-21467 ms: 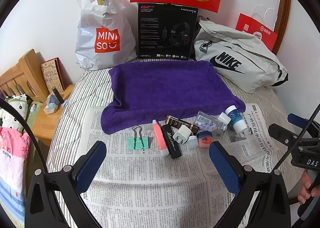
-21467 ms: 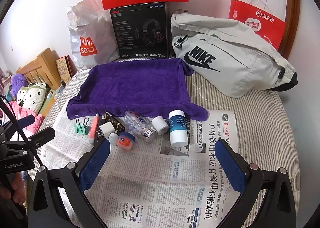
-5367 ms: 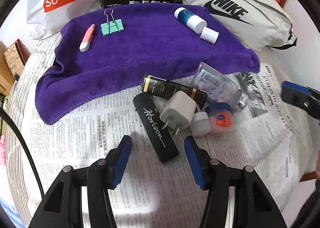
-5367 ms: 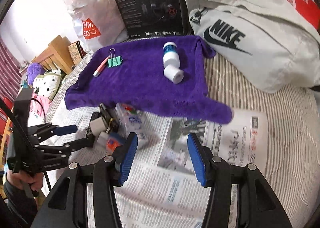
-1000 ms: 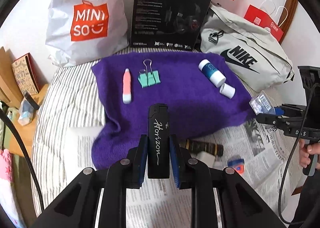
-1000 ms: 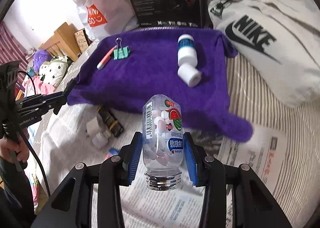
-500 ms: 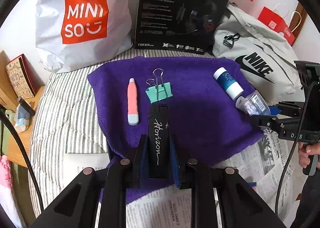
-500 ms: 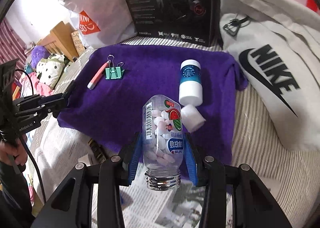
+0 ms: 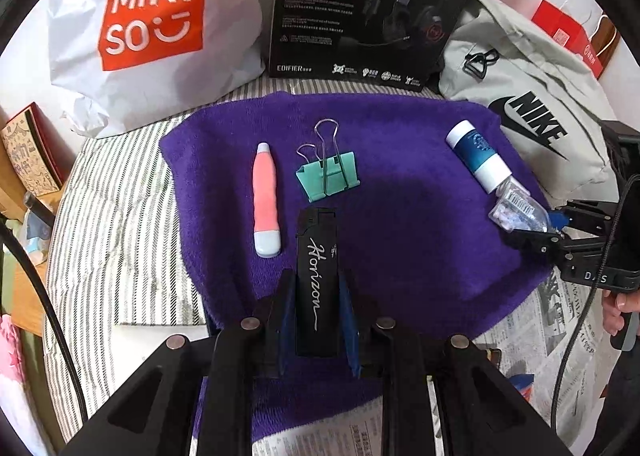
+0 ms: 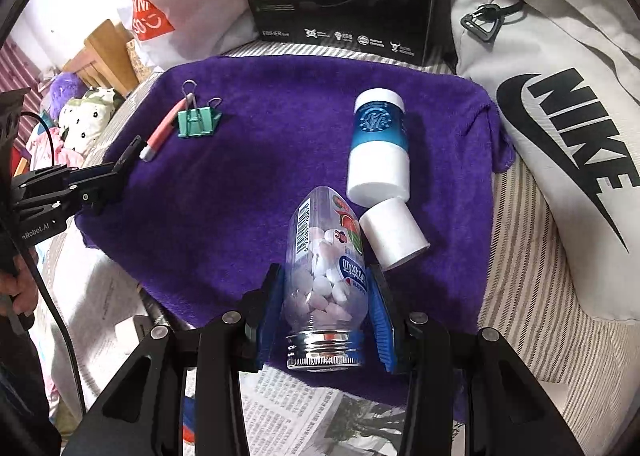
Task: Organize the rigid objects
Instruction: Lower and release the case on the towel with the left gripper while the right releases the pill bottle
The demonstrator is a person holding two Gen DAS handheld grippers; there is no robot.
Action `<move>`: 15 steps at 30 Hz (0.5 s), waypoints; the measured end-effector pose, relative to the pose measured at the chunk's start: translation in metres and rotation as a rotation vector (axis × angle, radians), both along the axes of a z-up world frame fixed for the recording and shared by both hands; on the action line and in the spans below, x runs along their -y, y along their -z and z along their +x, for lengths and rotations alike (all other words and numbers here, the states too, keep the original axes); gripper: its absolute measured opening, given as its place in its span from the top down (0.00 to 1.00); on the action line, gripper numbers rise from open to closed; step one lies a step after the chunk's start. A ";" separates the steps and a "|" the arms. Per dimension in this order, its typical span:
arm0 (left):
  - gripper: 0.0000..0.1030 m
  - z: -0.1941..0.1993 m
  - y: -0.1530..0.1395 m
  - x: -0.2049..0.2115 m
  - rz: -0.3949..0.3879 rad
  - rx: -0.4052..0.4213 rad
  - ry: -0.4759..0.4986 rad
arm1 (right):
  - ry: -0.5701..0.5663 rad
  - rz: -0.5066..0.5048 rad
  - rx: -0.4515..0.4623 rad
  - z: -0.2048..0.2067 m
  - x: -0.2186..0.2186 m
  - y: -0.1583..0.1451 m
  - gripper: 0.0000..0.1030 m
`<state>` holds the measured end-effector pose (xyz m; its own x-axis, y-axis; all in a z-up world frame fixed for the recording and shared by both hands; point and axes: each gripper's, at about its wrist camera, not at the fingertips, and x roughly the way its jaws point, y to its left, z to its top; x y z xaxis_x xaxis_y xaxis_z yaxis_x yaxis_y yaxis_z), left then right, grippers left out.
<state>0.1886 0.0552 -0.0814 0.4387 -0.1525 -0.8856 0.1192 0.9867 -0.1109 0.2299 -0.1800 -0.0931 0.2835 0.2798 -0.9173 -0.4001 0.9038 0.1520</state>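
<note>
My left hand-held gripper [image 9: 316, 308] is clamped on the black lighter [image 9: 317, 276], its blue pads pressed to both long sides, and it hangs over the near half of the purple towel [image 9: 400, 224]. At about eleven o'clock from the lighter lies the pink pen [image 9: 265, 198], and just at twelve o'clock sits the green binder clip [image 9: 328, 176], close to the lighter's far tip but apart from it. My right hand-held gripper [image 10: 326, 320] is clamped on the clear candy bottle [image 10: 326, 268], silver neck toward me, over the near right part of the same towel. At one o'clock from that bottle lies the white cap [image 10: 394, 234], just beside the bottle's far shoulder; whether they touch I cannot tell. Beyond the cap, at twelve to one o'clock, lies the blue-and-white bottle [image 10: 380, 148], its end touching the cap. The towel is spread on a striped bed [image 9: 116, 192], with newspaper [image 10: 304, 416] under its near edge. Behind the towel stand a white shopping bag [image 9: 152, 28] at eleven o'clock, a black headset box [image 9: 372, 4] at twelve, and a grey sling bag [image 10: 560, 104] crowding the right side from one to three o'clock.
</note>
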 end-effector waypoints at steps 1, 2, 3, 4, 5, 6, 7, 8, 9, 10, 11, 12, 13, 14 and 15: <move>0.80 0.002 0.002 0.001 0.006 -0.005 -0.001 | 0.001 -0.008 0.002 0.001 0.000 0.001 0.60; 0.80 0.004 0.004 0.002 0.015 -0.009 -0.001 | 0.002 -0.018 0.005 0.002 0.001 0.001 0.60; 0.80 0.006 0.006 0.003 0.020 -0.012 0.003 | 0.003 -0.023 0.007 0.003 0.001 0.002 0.60; 0.80 0.008 0.007 0.004 0.023 -0.016 0.005 | 0.002 -0.026 0.006 0.004 0.001 0.003 0.60; 0.80 0.010 0.009 0.006 0.029 -0.019 0.008 | 0.002 -0.030 0.007 0.005 0.001 0.004 0.60; 0.80 0.011 0.011 0.007 0.035 -0.022 0.011 | 0.003 -0.038 0.011 0.006 0.001 0.005 0.60; 0.80 0.012 0.013 0.009 0.048 -0.028 0.013 | 0.002 -0.045 0.015 0.007 0.001 0.006 0.60; 0.80 0.013 0.014 0.010 0.056 -0.029 0.014 | 0.000 -0.048 0.015 0.008 0.001 0.006 0.60; 0.80 0.014 0.015 0.011 0.064 -0.030 0.017 | -0.003 -0.050 0.014 0.009 0.000 0.008 0.60; 0.80 0.014 0.015 0.012 0.068 -0.028 0.019 | -0.006 -0.054 0.012 0.010 0.000 0.009 0.60; 0.80 0.014 0.015 0.012 0.069 -0.028 0.019 | -0.008 -0.059 0.011 0.010 -0.001 0.011 0.60; 0.80 0.015 0.015 0.012 0.071 -0.029 0.020 | -0.008 -0.062 0.010 0.011 -0.001 0.012 0.60; 0.80 0.015 0.015 0.013 0.074 -0.033 0.020 | -0.009 -0.063 0.014 0.010 -0.001 0.012 0.60; 0.80 0.016 0.016 0.013 0.075 -0.032 0.020 | -0.010 -0.060 0.017 0.010 -0.001 0.013 0.60; 0.80 0.016 0.016 0.014 0.078 -0.032 0.021 | -0.010 -0.058 0.018 0.010 0.000 0.013 0.60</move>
<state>0.2050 0.0415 -0.0974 0.4076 -0.0914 -0.9086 0.1379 0.9897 -0.0377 0.2402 -0.1798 -0.1057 0.2973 0.2287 -0.9270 -0.4111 0.9069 0.0919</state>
